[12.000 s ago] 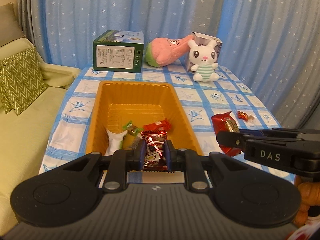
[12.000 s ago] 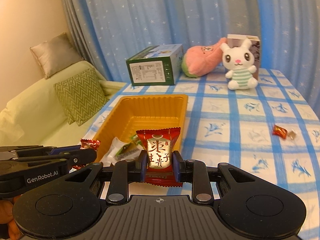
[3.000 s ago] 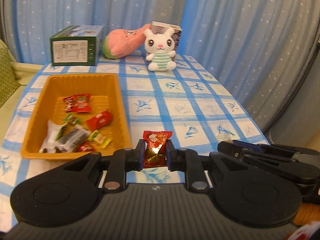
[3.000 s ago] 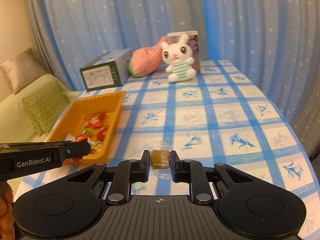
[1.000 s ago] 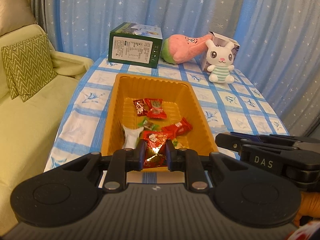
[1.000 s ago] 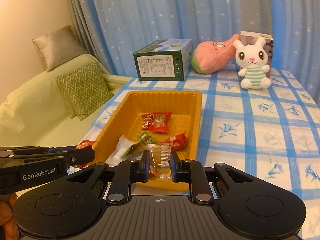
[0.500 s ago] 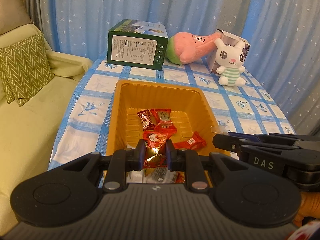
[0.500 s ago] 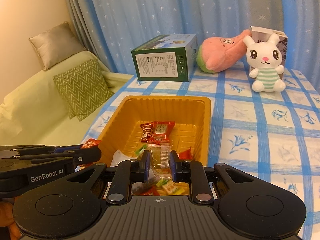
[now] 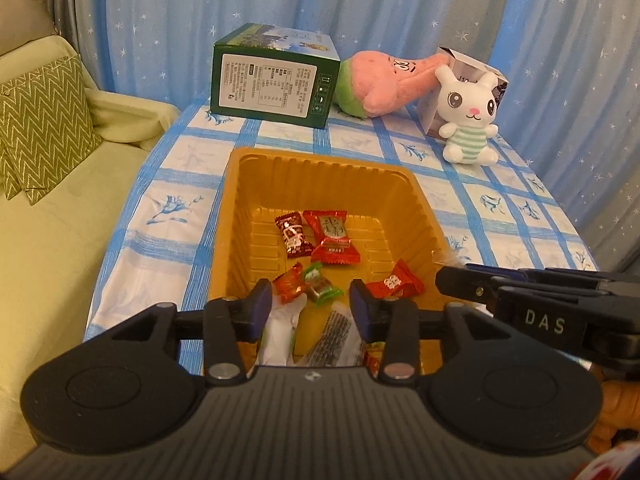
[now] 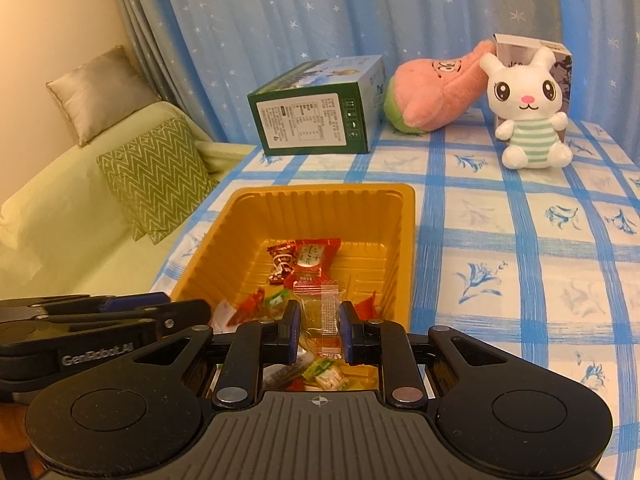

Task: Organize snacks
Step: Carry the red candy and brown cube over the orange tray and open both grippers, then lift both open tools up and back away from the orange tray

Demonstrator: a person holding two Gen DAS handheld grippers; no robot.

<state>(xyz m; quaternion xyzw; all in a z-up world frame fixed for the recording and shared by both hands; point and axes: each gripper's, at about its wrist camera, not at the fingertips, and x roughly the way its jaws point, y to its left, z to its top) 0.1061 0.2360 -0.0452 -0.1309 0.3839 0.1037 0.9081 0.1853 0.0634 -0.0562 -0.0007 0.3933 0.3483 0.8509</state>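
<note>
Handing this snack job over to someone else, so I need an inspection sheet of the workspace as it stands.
Surface: blue-checked tablecloth, no loose snacks seen on it.
Job's things: orange tray holding wrapped snacks; clear-wrapped candy gripped above it.
Clutter: green box, pink plush, bunny toy at the far end.
Grippers: left tongs just opened, nothing between them; right tongs shut on the candy.
Cables: nothing seen.
Surroundings: green sofa, starry blue curtain.

Orange tray's (image 9: 240, 184) near end hidden behind gripper body, nearest snack wrappers (image 9: 338, 332) partly covered
</note>
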